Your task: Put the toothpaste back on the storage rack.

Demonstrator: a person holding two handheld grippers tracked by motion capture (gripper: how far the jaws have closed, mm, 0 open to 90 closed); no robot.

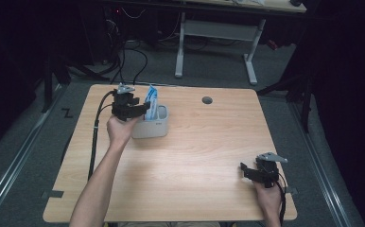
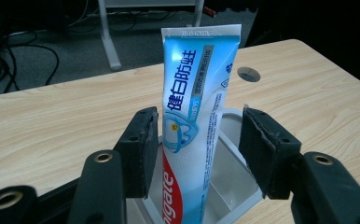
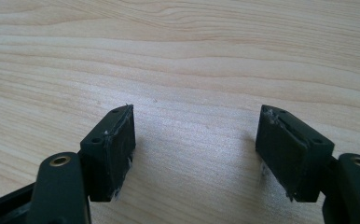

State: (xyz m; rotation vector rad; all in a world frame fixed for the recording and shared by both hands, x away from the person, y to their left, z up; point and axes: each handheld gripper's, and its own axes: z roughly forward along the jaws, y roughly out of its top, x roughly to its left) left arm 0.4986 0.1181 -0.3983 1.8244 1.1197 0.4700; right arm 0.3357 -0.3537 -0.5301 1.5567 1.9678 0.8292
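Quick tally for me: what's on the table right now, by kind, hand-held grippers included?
Toothpaste tube, standing in the holder: 1
Grey holder box: 1
Hand-held grippers: 2, the left hand-held gripper open around the tube, the right hand-held gripper open over bare wood
Total: 4

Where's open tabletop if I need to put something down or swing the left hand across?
Free: the middle of the table, between the holder and the right tool, and the far right corner beyond the hole. Crowded: far left, where the left tool straddles the toothpaste standing in the holder.
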